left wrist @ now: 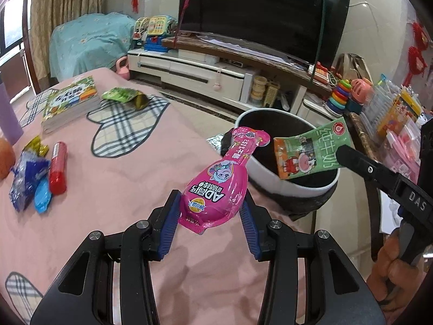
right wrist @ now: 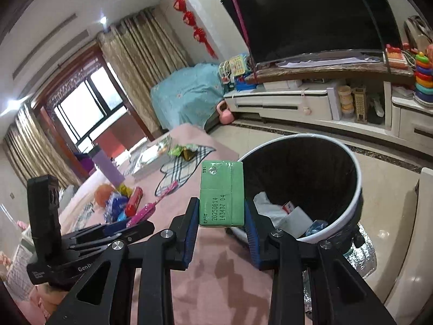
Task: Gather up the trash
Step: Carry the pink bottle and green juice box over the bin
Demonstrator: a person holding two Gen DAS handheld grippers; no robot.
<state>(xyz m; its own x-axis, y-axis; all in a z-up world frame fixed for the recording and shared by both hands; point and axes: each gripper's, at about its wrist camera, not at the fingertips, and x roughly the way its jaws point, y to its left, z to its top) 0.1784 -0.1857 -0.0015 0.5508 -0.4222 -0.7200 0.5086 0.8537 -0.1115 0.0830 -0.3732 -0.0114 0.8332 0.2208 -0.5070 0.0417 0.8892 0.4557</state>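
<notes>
Your left gripper (left wrist: 209, 211) is closed on the wide end of a pink snack wrapper (left wrist: 216, 187), whose narrow neck reaches toward the rim of the trash bin (left wrist: 270, 174) just beyond the table edge. Your right gripper (right wrist: 220, 224) is clamped on a green milk carton (right wrist: 222, 193), its blue pads (right wrist: 190, 233) pressing both sides; seen from the left wrist, the carton (left wrist: 308, 151) hangs over the bin's open mouth. The bin (right wrist: 349, 197) stands on the floor against the pink tablecloth (left wrist: 121, 168) and already contains white paper and a blue scrap. Still lying on the cloth, well apart from the bin: a red tube (left wrist: 57, 168), blue wrappers (left wrist: 28, 181), a green bag (left wrist: 124, 96) and a stack of books (left wrist: 71, 103).
</notes>
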